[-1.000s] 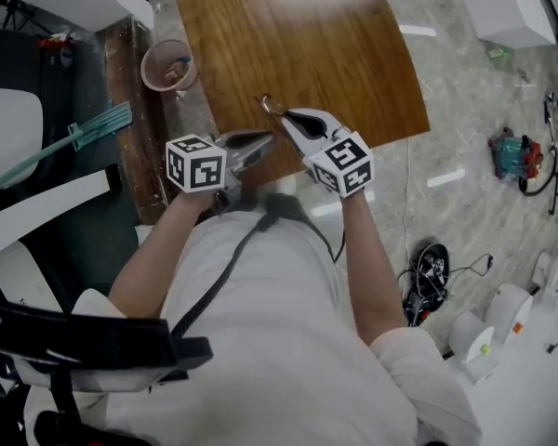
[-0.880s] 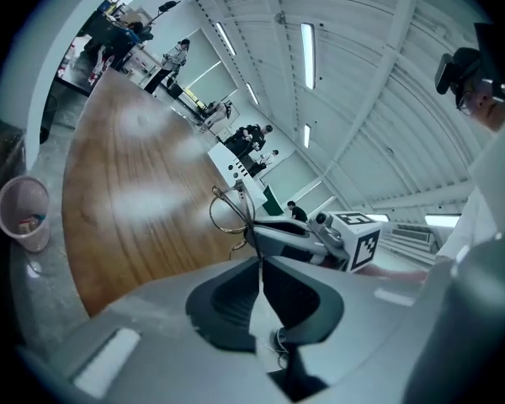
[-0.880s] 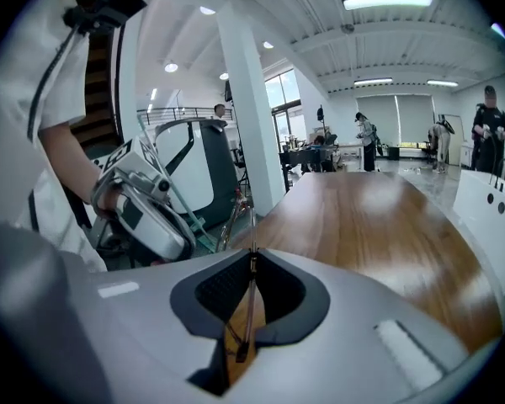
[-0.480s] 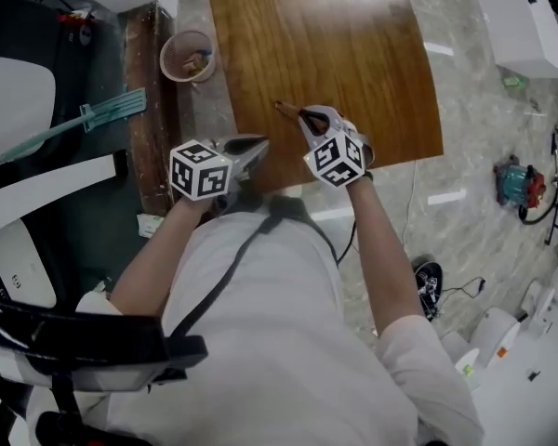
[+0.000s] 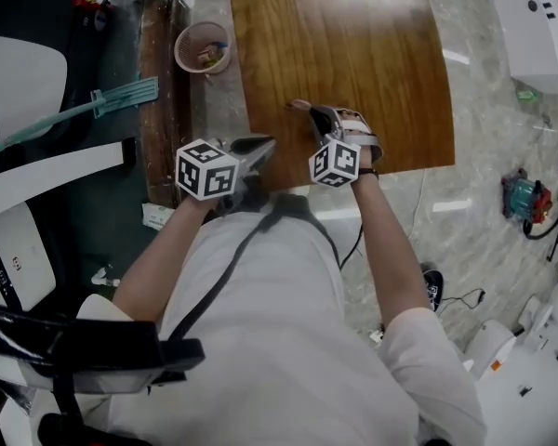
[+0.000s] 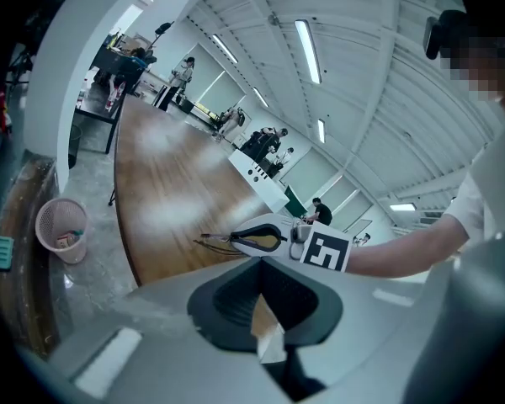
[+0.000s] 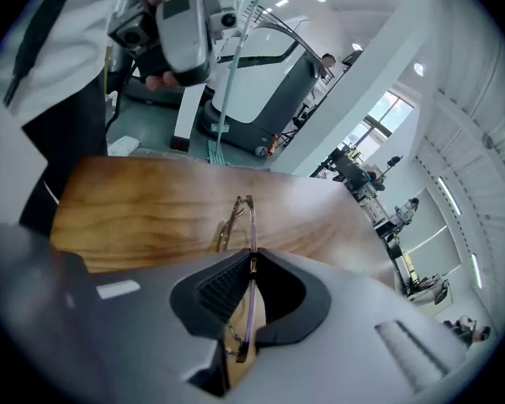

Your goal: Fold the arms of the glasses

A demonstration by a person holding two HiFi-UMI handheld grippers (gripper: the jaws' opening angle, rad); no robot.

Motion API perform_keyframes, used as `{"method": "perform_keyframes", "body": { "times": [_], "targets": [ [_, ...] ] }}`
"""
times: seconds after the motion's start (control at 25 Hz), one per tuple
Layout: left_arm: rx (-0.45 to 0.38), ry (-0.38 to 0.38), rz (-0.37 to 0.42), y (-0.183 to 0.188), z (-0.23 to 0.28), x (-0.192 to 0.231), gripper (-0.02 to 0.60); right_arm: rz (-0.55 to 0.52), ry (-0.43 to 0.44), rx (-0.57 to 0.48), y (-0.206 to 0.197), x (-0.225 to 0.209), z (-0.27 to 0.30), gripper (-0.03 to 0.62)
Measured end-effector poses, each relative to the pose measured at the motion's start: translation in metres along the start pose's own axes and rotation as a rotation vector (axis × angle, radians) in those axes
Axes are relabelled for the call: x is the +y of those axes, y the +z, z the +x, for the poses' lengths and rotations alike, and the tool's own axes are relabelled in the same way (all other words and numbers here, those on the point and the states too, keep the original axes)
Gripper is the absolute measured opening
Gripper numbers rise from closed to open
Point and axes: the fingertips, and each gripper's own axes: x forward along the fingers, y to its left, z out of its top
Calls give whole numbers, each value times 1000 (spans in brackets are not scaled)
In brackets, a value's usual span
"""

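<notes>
The thin wire-framed glasses (image 7: 246, 217) stick out ahead of my right gripper (image 7: 251, 263), which is shut on them with one slim bar running between its pads. In the head view the glasses (image 5: 298, 106) hang low over the near part of the brown wooden table (image 5: 353, 45), in front of the right gripper (image 5: 314, 111). Whether they touch the wood I cannot tell. My left gripper (image 5: 265, 142) stands at the table's near edge, to the left of them, shut and empty. From the left gripper (image 6: 265, 331) view, the glasses (image 6: 212, 241) show ahead.
A pink waste basket (image 5: 203, 47) with scraps in it stands on the floor left of the table. A teal broom (image 5: 102, 105) lies further left, near white furniture. Cables and small devices (image 5: 521, 198) sit on the marble floor to the right.
The right gripper has sunk toward the table with the glasses and rolled, so its marker cube faces differently. The left gripper has shifted slightly, and its jaws have closed.
</notes>
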Motion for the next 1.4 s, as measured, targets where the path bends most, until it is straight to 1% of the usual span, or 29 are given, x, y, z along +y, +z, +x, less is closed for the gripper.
{"method": "perform_keyframes", "body": {
  "times": [0.12, 0.32, 0.4, 0.44, 0.52, 0.6, 0.68, 0.76, 0.8, 0.88, 0.92, 0.96, 1.04, 1.08, 1.12, 1.2, 1.32, 1.4],
  "targets": [
    [-9, 21, -7, -1, -5, 3, 6, -36, -26, -4, 1, -2, 1, 29],
    [-17, 47, -11, -7, -9, 6, 6, -55, -14, -5, -1, 5, 6, 33],
    [-20, 54, -10, -9, -12, 4, 6, -51, -1, 1, -2, 11, 7, 43],
    [-21, 58, -8, -10, -12, 3, 6, -48, 5, 3, -2, 13, 6, 66],
    [-22, 60, 0, -10, -12, 0, 6, -36, 9, 5, -4, 15, 5, 81],
    [-25, 60, 9, -9, -13, -4, 6, -13, 7, 3, -4, 15, -1, 105],
    [-36, 63, 20, -7, -15, -10, 6, 27, -6, -8, -3, 12, -13, 110],
    [-51, 73, 39, -3, -17, -16, 6, 122, -31, -32, -1, 6, -32, 110],
    [-60, 81, 54, -1, -18, -18, 6, 202, -43, -51, 0, 3, -42, 108],
    [-77, 93, 86, 5, -18, -23, 6, 415, -63, -103, 0, -3, -64, 81],
    [-85, 95, 102, 9, -17, -27, 6, 530, -70, -133, 0, -5, -76, 43],
    [-93, 95, 115, 13, -16, -31, 6, 642, -76, -165, -1, -8, -88, 28],
    [-110, 90, 134, 21, -14, -41, 6, 840, -91, -230, -1, -11, -112, 26],
    [-117, 85, 140, 25, -13, -48, 6, 917, -103, -258, -2, -12, -125, 26],
    [-125, 79, 149, 30, -13, -55, 6, 976, -115, -281, -2, -11, -137, 26],
    [-142, 73, 189, 38, -12, -69, 6, 1044, -139, -317, 0, -11, -160, 16],
    [-162, 76, 268, 47, -11, -86, 5, 1080, -161, -353, 5, -11, -190, 9],
    [-173, 77, 290, 52, -11, -92, 5, 1087, -163, -373, 9, -11, -205, 9]
  ]
}}
